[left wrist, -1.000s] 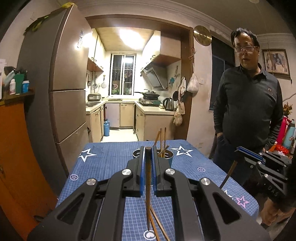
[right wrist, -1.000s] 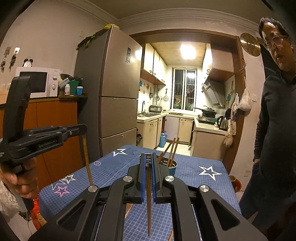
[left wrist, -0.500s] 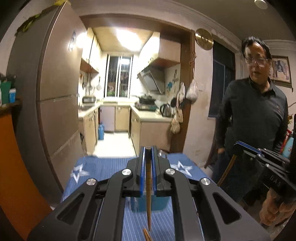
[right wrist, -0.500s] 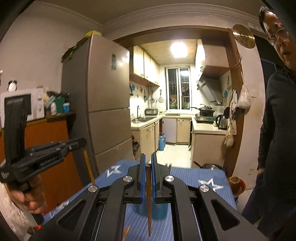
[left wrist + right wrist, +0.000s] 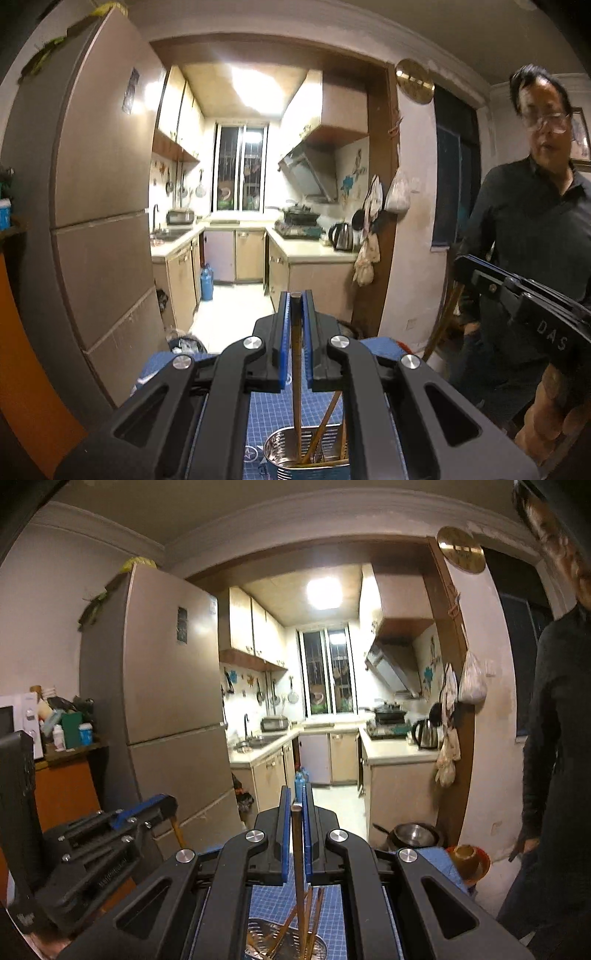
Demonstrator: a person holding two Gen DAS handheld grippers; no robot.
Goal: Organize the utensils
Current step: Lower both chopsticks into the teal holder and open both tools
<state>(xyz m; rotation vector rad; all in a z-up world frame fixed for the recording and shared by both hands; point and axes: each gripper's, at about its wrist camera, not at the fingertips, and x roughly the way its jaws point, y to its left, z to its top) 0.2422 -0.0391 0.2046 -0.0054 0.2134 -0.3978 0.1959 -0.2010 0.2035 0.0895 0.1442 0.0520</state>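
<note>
My left gripper is shut on a wooden chopstick that hangs down into a shiny metal utensil cup holding other chopsticks. My right gripper is shut on another wooden chopstick, whose lower end reaches into the same cup from above. The right gripper also shows at the right edge of the left wrist view, and the left gripper shows at the left of the right wrist view. Both grippers hover just above the cup, side by side.
The cup stands on a blue gridded table mat with stars. A tall fridge stands to the left, a kitchen doorway lies ahead. A man in a dark shirt stands at the right. An orange bowl sits near the table's far right corner.
Both grippers have moved forward over the table and now sit above the cup. The chopsticks' lower ends have gone down into the cup.
</note>
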